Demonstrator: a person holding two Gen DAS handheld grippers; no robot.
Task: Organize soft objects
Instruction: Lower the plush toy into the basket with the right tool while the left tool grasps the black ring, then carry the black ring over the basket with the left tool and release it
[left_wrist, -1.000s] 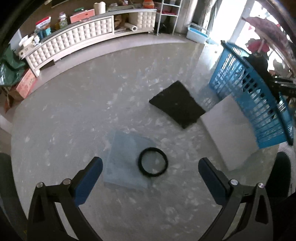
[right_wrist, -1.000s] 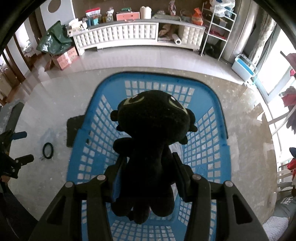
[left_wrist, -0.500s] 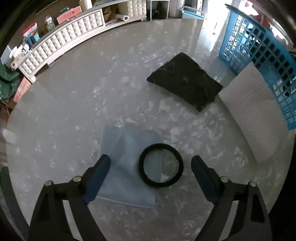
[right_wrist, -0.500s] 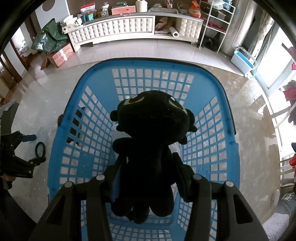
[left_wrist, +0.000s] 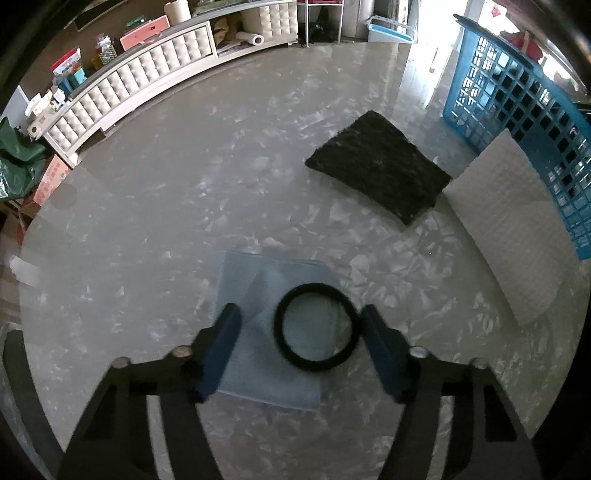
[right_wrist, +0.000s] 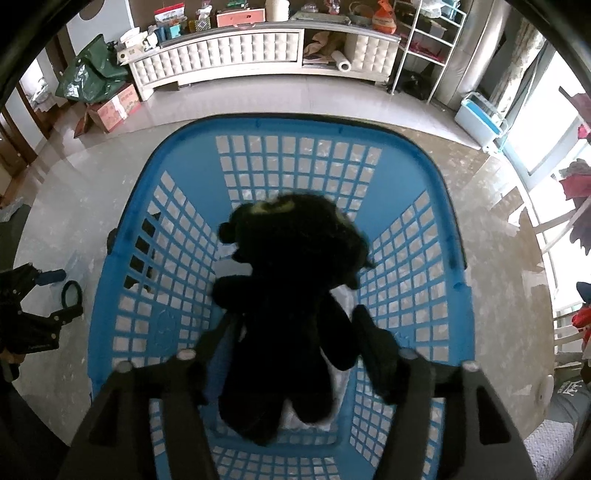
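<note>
My left tongs are spread wide, low over the table. Their blue fingers straddle a black ring. The right finger stands at the ring's edge and the left one is apart from it. The ring lies on a pale blue cloth, which is spread flat and well apart from the blue basket.

Closer to the basket, a black fuzzy pad lies flat. A white textured pad sits between it and the basket, lying right against the basket's outer wall. A corner of the black pad is just beside the white one.

My right tongs hang over the open basket, with a black plush toy between the fingers. The toy is blurred, and I cannot tell whether the fingers are pinching it or standing clear of it. It is inside the basket's rim, head toward the far wall. Something white shows on the basket floor beneath it.
</note>
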